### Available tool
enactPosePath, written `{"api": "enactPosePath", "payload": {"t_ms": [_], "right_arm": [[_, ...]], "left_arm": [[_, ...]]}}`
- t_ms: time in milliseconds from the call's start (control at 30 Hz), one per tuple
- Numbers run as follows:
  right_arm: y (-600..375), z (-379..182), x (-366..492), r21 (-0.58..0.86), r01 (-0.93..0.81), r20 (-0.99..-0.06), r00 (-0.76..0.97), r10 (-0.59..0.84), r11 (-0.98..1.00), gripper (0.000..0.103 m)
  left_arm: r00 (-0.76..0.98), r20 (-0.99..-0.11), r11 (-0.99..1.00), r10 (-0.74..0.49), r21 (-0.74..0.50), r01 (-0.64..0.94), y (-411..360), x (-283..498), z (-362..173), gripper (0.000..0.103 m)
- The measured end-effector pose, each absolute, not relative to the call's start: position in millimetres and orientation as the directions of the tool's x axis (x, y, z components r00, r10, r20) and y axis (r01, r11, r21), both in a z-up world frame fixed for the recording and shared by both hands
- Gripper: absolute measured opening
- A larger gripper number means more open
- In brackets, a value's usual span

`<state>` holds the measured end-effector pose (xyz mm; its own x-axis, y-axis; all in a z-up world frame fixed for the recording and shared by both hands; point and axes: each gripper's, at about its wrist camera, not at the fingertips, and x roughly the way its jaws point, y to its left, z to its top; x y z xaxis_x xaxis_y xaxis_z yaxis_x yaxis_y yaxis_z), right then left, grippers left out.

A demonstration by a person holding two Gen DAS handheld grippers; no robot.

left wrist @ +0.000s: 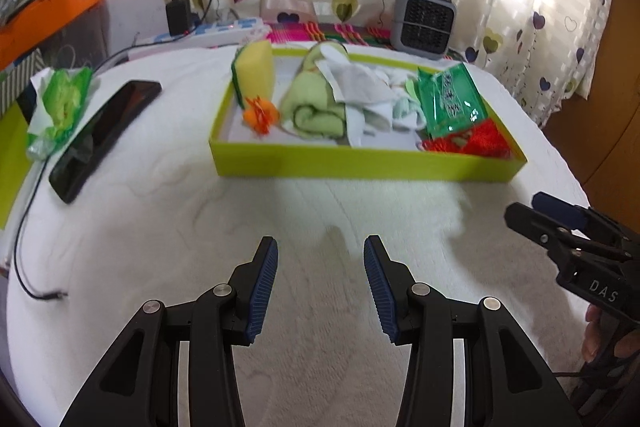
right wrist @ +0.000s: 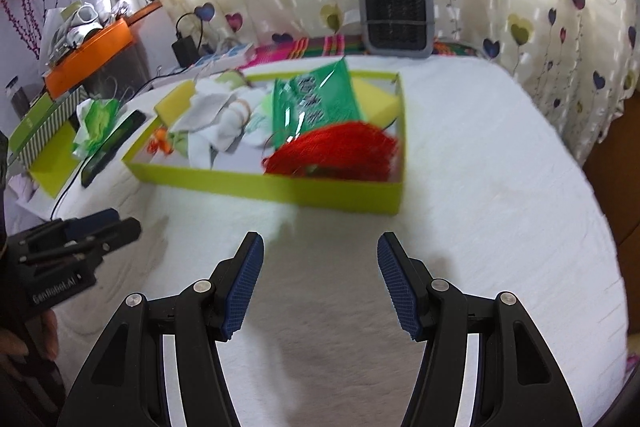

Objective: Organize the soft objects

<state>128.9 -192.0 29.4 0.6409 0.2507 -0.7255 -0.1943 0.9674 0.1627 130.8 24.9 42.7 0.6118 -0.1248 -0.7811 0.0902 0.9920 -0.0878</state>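
Note:
A lime-green tray (left wrist: 360,165) (right wrist: 280,187) sits on the white fleece cover. Inside lie a yellow sponge (left wrist: 256,69), a small orange ribbon flower (left wrist: 262,115), a rolled pale green towel (left wrist: 316,99), white cloths (left wrist: 360,87) (right wrist: 216,115), a green plastic packet (left wrist: 450,99) (right wrist: 316,99) and a red mesh scrubber (left wrist: 476,141) (right wrist: 336,151). My left gripper (left wrist: 320,287) hovers over bare fleece short of the tray, open and empty. Further right, my right gripper (right wrist: 320,283) is also open with nothing between its fingers; the left wrist view catches it from the side (left wrist: 560,223).
A black phone (left wrist: 106,135) and a crumpled green wrapper on tissue (left wrist: 60,103) lie left of the tray, with a black cable (left wrist: 24,247) trailing by the edge. A grey fan heater (left wrist: 424,23) (right wrist: 396,19) stands behind the tray by the heart-print curtain. An orange shelf (left wrist: 52,7) is at far left.

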Motion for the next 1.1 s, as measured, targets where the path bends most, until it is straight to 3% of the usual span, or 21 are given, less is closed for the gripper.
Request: {"api": "enactPosePath", "payload": {"t_ms": [567,700,1100], "right_arm": [[-173,6,108,0.070,-0.190,-0.767,0.617,0.175,0.979,0.060],[-169,5,106,0.043,-0.196,-0.770,0.618,0.157,0.980,0.065],[-167,3,106,0.014,-0.184,-0.779,0.614,0.126,0.983,0.066]], "left_arm": [[0.603,-0.796,0.998,-0.049,-0.018,0.057,15,112,23,0.044],[0.611,-0.791,0.999,-0.020,0.012,0.048,11,112,21,0.046],[0.629,-0.777,1.000,0.000,0.010,0.013,10,111,20,0.048]]}}
